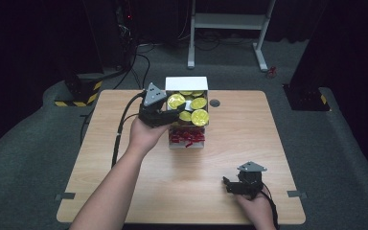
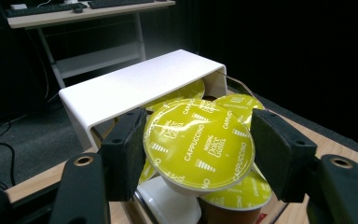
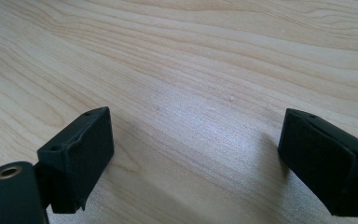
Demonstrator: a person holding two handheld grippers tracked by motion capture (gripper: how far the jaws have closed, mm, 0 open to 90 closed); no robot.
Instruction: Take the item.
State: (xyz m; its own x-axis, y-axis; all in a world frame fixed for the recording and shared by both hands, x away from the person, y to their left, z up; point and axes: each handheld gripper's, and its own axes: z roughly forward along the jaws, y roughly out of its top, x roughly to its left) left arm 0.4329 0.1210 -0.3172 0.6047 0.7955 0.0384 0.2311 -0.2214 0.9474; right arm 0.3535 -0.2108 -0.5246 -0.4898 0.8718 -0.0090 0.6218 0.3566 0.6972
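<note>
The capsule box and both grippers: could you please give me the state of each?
Left gripper: shut on the held capsule.
Held capsule: yellow foil lid sealed, lifted above the others.
Box: open, white lid up, more yellow capsules inside.
Right gripper: open, nothing between its jaws, over bare table.

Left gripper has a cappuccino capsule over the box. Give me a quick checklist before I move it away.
1. Left gripper shut on the capsule: ok.
2. Pads on opposite sides of the rim: ok.
3. Capsule free of the other capsules beneath: cannot tell.
4. White cover clear of the held capsule: ok.
5. Right gripper open, away from the box: ok.
6. Bare table for set-down: ok.
</note>
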